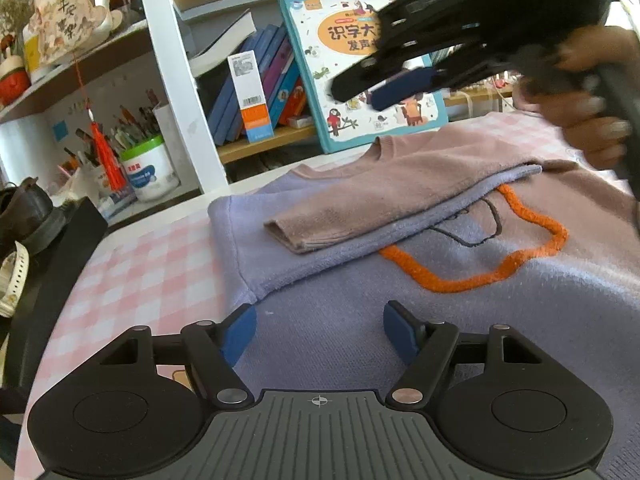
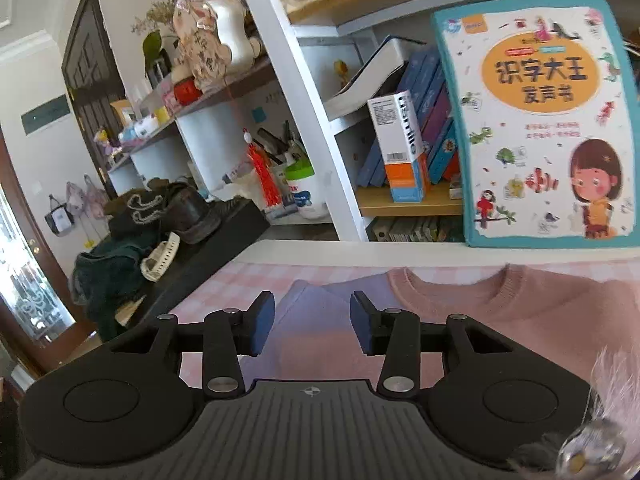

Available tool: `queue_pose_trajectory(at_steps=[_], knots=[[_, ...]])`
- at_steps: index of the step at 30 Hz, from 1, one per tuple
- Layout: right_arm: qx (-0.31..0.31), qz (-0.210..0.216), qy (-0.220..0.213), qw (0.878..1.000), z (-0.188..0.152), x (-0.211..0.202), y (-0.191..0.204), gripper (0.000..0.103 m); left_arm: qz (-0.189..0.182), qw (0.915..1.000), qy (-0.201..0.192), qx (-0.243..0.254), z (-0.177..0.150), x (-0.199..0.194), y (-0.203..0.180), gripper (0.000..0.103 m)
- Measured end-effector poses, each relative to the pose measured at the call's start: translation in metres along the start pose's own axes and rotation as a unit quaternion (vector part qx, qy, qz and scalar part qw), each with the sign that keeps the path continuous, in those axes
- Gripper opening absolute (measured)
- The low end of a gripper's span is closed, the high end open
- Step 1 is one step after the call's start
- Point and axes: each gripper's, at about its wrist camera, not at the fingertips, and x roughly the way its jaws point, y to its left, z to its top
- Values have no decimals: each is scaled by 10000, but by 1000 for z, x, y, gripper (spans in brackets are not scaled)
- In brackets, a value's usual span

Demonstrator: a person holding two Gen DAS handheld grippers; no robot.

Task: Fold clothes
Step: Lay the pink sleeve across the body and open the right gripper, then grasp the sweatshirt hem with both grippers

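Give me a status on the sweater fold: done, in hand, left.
Done: one pink sleeve lies folded across the sweater on the checked cloth. In hand: nothing; the left hand-held gripper hangs open over the lavender body, the right hand-held gripper open above the collar end. Left: probably the other sleeve, out of view, and the body folds.

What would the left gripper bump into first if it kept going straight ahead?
Probably the sweater. The open left gripper hangs low over its purple body, pointing toward the folded pink sleeve lying across it. Depth is hard to judge, so it might skim the purple fabric first.
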Motion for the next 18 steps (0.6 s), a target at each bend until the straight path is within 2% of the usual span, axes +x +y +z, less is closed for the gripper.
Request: queue_pose_trajectory(at_steps=[4, 9, 12, 16, 18], knots=[[139, -132, 145, 9997, -18, -35, -5, 42, 20, 10000, 5, -2, 0, 0, 1, 74], [180, -612, 356, 9973, -52, -82, -13, 47, 141, 9999, -3, 85, 0, 0, -4, 77], [282, -787, 473, 9954, -73, -109, -18, 48, 304, 9992, -58, 269, 0, -2, -10, 77], [314, -1043, 468, 9930, -96, -144, -19, 50, 764, 9951, -281, 562, -3, -13, -23, 77], [316, -1113, 416, 9924, -105, -162, -19, 50, 741, 9962, -286, 343, -8, -24, -22, 77]])
